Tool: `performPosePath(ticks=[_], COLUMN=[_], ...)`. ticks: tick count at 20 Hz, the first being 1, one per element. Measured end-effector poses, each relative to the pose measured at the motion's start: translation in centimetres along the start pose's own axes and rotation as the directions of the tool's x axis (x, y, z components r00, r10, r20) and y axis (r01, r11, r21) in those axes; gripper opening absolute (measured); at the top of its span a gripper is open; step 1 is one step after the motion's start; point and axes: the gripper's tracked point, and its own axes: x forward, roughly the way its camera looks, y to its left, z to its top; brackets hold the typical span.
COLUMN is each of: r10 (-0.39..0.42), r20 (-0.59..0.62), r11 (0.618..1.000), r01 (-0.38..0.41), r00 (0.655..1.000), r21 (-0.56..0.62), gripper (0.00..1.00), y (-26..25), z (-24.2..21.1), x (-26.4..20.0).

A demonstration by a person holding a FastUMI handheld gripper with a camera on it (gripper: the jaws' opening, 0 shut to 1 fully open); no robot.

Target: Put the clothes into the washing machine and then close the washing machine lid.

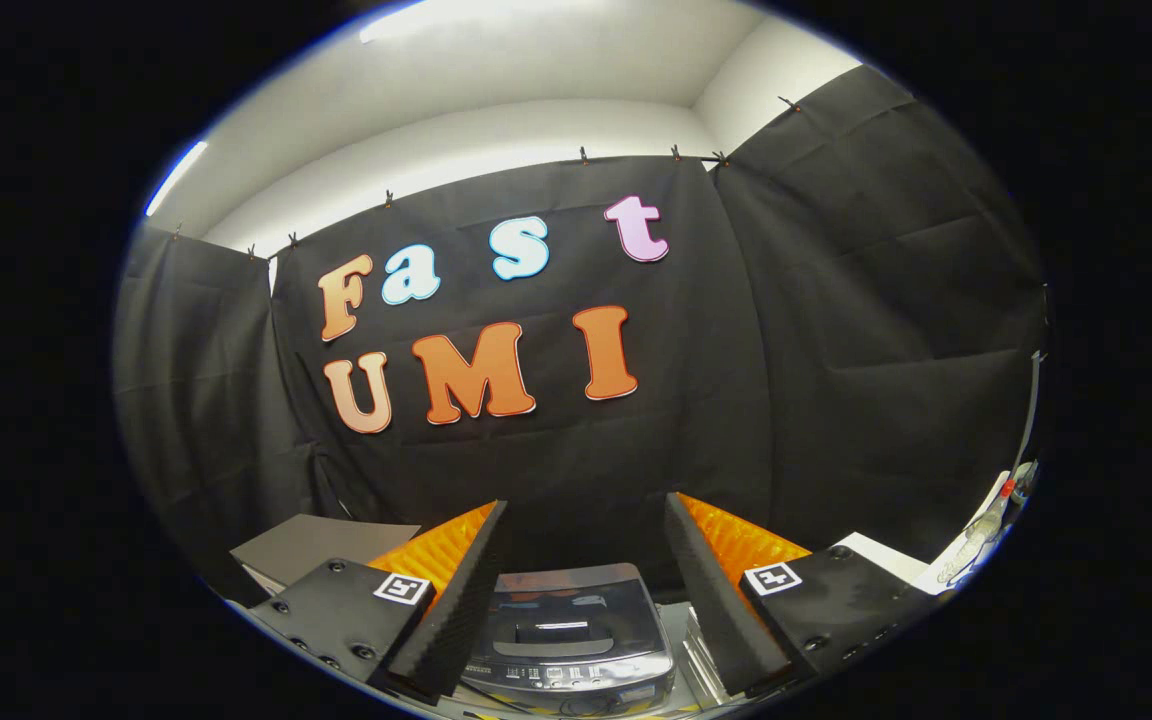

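Note:
A small top-loading washing machine [568, 635] sits low down between my two fingers, its dark glossy lid lying flat and shut, with a control panel along its near edge. My gripper [586, 515] is open, held above and in front of the machine, with nothing between its fingers. No clothes can be seen from here.
The black cloth wall of the booth rises close behind the machine. A grey flat board [321, 545] lies to the left of the left finger. White items and a small bottle [986, 525] sit to the far right. A white block [701, 650] stands beside the machine's right side.

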Motion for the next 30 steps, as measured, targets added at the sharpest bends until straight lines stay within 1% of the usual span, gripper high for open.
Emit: performPosePath(ticks=[16,24,30], r10=[-0.002,-0.035,-0.003], r20=[-0.014,0.021,0.041], r11=[1.000,0.999,1.000], r01=[0.002,0.035,0.003], r00=[1.000,0.999,0.999], r21=[0.019,0.020,0.008], gripper=[0.98,0.98,0.98], y=[-0.1,-0.5,0.9], z=[-0.8,0.1,0.2], x=[0.3,1.3,2.5])
